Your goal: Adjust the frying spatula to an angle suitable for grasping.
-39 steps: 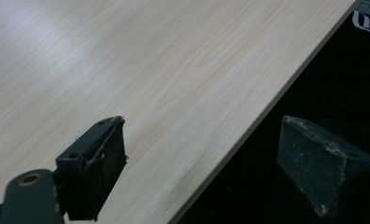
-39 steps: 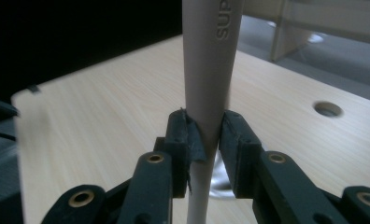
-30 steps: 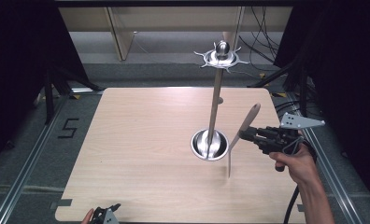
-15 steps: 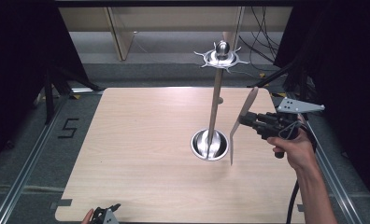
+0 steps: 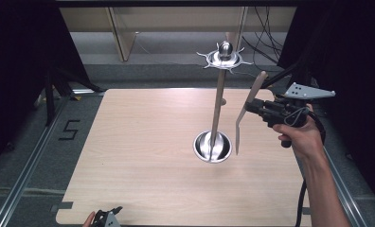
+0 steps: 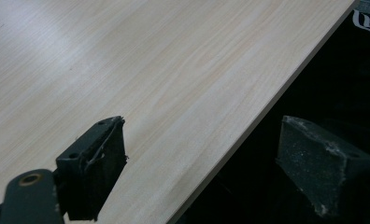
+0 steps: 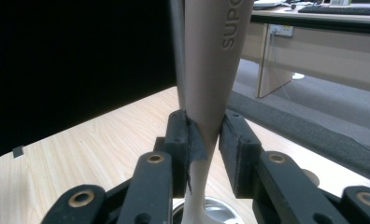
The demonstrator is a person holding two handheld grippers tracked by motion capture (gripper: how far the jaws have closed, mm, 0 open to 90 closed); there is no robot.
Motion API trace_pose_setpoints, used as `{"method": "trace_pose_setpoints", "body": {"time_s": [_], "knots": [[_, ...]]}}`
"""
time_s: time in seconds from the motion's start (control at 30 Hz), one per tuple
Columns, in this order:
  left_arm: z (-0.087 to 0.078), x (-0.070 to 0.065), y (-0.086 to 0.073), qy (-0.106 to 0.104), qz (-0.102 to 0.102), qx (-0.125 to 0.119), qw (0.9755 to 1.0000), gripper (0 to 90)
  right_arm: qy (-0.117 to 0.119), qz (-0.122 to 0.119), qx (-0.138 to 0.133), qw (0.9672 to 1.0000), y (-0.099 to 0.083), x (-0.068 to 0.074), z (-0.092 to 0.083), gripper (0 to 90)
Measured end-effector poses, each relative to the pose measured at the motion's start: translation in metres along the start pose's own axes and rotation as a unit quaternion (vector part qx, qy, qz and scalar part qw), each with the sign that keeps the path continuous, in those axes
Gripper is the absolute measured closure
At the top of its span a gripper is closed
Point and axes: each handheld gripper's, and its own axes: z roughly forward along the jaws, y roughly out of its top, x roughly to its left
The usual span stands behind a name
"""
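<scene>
Right gripper (image 5: 253, 106) held off the tabletop (image 5: 143, 156) above its right edge, about level, pointing toward the stand (image 5: 218, 109). Jaws closed on a beige spatula (image 5: 246, 111), pads pressing the narrow neck from both sides in the right gripper view (image 7: 204, 140). Spatula (image 7: 211, 70) hangs steep, handle end up and tilted away toward the far right corner, thin blade end pointing down, its tip clear of the tabletop just right of the stand's base (image 5: 213, 146). Spatula and stand apart; the pole runs just beside the handle in the right gripper view. Stand: round shiny base near the tabletop's middle, right of centre; slim pole rising from it; at the top a metal disc with small prongs around the rim and a knob (image 5: 225, 48) on it. Prongs bare. Left gripper (image 5: 107, 218) low at the near edge, left of centre, jaws wide apart with nothing between them; in the left gripper view (image 6: 220, 163) one jaw over the wood, the other past the edge.
</scene>
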Motion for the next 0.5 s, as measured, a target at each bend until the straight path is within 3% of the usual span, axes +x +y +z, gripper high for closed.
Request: {"method": "trace_pose_setpoints", "body": {"time_s": [0.5], "knots": [[0.000,0.000,0.000,-0.002,0.000,-0.001,1.0000,14.8,-0.013,0.000,0.006,0.9999,0.018,-0.002,0.007,74.2]]}}
